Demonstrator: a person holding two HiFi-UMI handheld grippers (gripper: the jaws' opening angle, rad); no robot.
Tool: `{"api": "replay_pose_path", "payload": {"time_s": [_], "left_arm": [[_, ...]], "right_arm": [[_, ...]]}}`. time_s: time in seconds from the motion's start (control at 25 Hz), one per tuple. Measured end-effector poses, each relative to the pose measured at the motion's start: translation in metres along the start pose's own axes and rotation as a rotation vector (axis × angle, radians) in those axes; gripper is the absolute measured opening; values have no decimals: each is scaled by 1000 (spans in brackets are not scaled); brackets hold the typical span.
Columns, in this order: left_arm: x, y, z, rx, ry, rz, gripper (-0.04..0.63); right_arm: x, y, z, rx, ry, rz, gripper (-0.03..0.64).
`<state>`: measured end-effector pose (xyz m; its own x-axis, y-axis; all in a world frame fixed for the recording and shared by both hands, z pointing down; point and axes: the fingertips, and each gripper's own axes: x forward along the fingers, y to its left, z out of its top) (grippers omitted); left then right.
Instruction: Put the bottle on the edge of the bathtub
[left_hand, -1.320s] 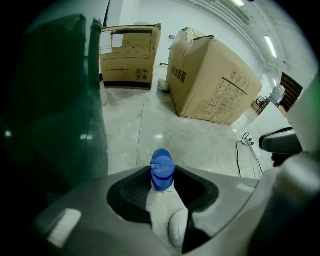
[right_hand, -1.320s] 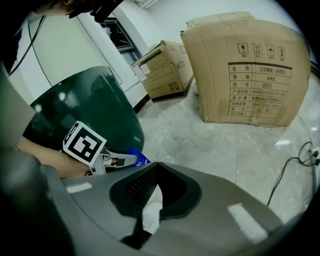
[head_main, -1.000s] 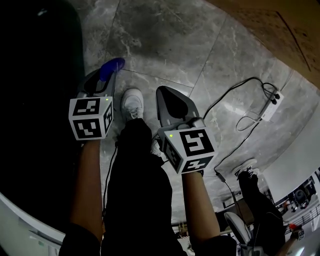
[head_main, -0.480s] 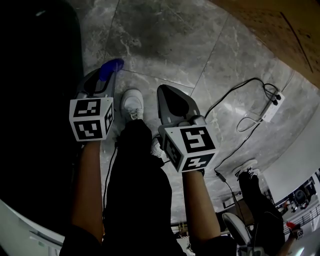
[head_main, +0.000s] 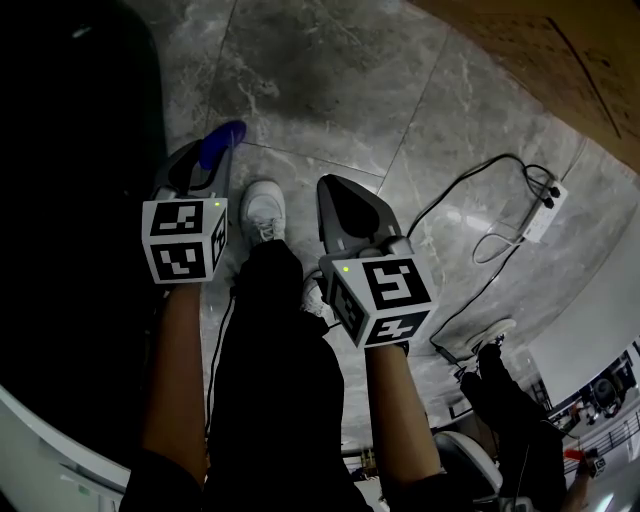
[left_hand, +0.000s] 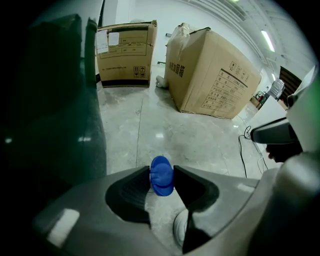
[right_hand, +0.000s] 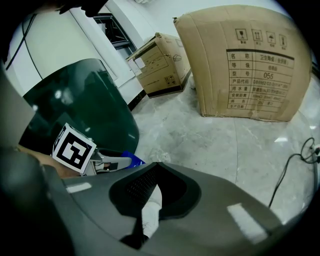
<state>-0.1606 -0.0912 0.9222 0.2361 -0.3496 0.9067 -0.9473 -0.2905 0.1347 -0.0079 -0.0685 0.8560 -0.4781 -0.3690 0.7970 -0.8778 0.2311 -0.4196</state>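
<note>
Blue bottle (left_hand: 161, 176), pinched shallowly in left gripper (left_hand: 162, 168) (right gripper (right_hand: 156, 165) closed, empty): could slip before reaching bathtub (left_hand: 57, 110), left of fingers (left_hand: 131, 189).

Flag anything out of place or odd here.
A loose cable from a power strip trails across the floor right of the person's shoe, a possible trip risk. The big carton looks crumpled on top. Nothing spilled; the bottle sits between the left gripper fingers.
</note>
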Motion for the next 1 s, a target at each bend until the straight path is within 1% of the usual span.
{"api": "replay_pose_path", "payload": {"time_s": [0.24, 0.6, 0.8, 1.0], "left_arm": [[-7, -3, 7, 0, -27, 0, 146], [-20, -19, 11, 14, -25, -10, 147], [-39, -27, 20, 36, -39, 1, 147], [-71, -37, 44, 19, -69, 3, 141]], "right_arm": [[-5, 3, 7, -4, -20, 2, 23], [-26, 5, 17, -3, -50, -2, 23], [-45, 6, 30, -14, -79, -8, 23], [-72, 15, 51, -28, -102, -14, 23]]}}
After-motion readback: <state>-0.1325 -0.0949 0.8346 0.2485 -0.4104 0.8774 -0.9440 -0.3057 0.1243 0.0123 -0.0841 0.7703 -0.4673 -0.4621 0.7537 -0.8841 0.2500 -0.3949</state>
